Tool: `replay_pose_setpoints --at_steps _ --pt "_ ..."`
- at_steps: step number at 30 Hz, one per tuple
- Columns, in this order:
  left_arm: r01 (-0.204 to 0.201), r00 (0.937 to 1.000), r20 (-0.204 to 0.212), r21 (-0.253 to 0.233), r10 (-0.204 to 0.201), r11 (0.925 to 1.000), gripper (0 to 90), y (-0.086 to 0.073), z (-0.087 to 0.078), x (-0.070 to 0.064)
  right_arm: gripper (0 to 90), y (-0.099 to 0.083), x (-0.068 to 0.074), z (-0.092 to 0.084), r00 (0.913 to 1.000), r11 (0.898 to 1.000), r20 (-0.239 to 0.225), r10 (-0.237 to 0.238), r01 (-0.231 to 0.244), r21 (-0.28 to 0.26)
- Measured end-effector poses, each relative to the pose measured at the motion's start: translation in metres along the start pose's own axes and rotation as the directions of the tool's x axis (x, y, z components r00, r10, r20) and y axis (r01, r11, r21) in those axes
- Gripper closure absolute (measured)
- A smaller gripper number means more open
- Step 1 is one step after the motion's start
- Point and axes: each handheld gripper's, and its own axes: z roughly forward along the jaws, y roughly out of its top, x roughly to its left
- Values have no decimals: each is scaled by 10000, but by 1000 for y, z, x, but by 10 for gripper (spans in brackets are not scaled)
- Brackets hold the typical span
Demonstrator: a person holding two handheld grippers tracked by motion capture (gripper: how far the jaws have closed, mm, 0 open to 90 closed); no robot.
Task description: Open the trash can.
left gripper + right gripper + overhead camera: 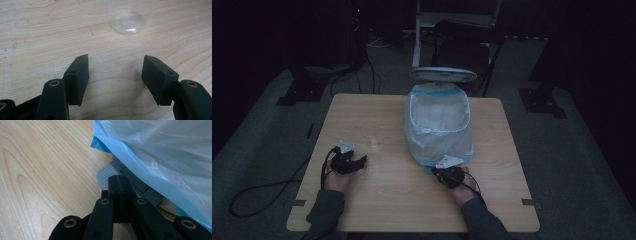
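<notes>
Left gripper [115, 75] hovers w/ jaws spread wide over the wooden table [377, 195], grasping nothing; clear plastic cup [130, 18] stands just beyond it. Right gripper [119, 181], jaws clenched together, presses the grey pedal [107, 173] at the near base of the bag-lined bin [439, 132], lid [443, 75] up.

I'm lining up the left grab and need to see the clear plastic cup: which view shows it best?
The left gripper view: the clear cup stands close ahead of the open jaws, its base sharp. The high view shows it as a faint glint on the table. The right gripper view looks at the bin's pedal instead.
</notes>
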Motion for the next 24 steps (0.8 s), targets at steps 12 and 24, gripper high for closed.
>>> replay_pose_setpoints --at_steps 12,24 --pt "-50 10000 42 -23 50 10000 424 0 -1 0 900 -1 -2 0 9999 9999 -1 -121 121 7" --pt "253 9996 133 -201 -250 9995 536 7 -11 3 900 -1 -3 0 9999 9999 -59 -150 150 -21"
